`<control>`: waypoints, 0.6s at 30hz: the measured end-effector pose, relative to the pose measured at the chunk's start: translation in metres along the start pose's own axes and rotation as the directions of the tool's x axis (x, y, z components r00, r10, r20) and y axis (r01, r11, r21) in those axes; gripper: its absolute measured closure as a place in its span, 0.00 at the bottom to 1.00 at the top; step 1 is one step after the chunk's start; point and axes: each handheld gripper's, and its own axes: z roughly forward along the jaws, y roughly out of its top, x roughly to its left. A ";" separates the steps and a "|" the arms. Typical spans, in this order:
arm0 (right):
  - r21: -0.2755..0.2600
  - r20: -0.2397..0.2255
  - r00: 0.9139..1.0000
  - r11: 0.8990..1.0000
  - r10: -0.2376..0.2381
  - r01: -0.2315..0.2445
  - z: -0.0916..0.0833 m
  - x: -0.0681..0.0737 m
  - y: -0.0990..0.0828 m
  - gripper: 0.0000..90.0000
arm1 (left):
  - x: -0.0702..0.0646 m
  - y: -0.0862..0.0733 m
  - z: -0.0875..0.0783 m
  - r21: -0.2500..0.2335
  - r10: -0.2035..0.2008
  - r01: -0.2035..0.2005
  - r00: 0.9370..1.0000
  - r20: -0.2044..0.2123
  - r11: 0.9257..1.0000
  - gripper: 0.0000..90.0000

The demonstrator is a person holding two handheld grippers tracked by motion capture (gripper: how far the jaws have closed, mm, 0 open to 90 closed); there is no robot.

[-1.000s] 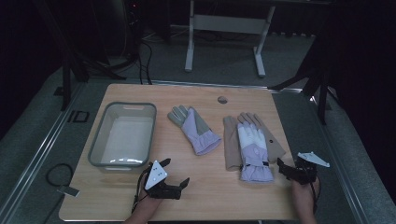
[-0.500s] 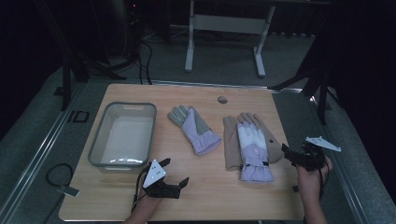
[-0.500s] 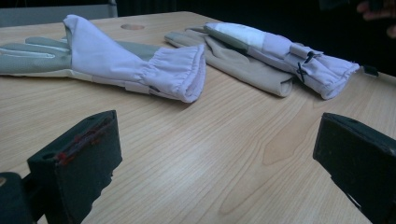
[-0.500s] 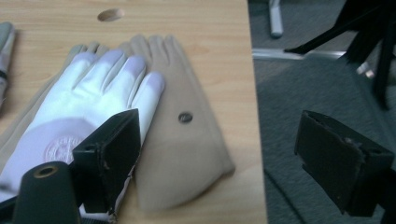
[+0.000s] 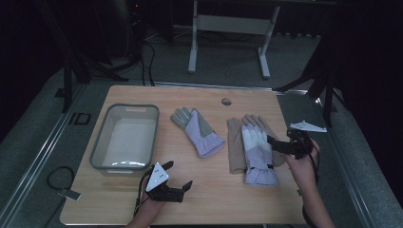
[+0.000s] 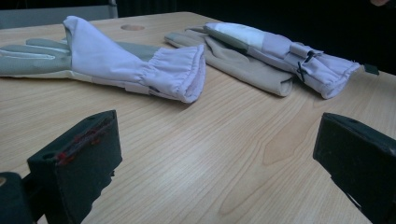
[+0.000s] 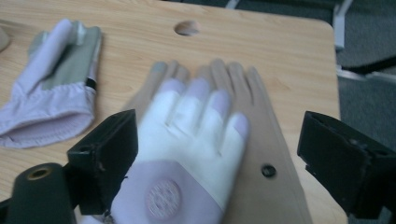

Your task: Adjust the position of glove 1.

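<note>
Wooden table point(image 5: 209, 199) carries everything. Left gripper point(image 5: 183, 186) sits at 6 o'clock near the front edge, jaws spread wide, nothing between them, low and aimed at the gloves — looks parked, waiting. Right gripper point(image 5: 274, 144) at 3 o'clock, jaws also wide apart and empty, hovering just over the white-and-lilac glove point(image 5: 256, 152), likely lined up for a grab. That glove lies on top of a tan glove point(image 5: 234, 145), stacked right of centre. Grey-and-lilac glove point(image 5: 197, 130) lies alone near centre, cuff toward the person. Grey bin point(image 5: 97, 153) at 9 o'clock holds nothing; probably the drop spot.
</note>
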 end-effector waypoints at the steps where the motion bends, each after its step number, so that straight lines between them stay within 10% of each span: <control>1: -0.005 -0.001 1.000 1.000 -0.013 0.013 0.001 0.004 0.003 0.13 | 0.000 0.000 0.000 0.000 0.000 0.000 1.000 0.000 1.000 0.01; 18: -0.006 -0.139 0.982 0.991 -0.130 0.130 0.047 0.071 0.043 0.22 | 0.001 0.000 0.000 -0.003 -0.006 0.006 1.000 0.006 1.000 0.01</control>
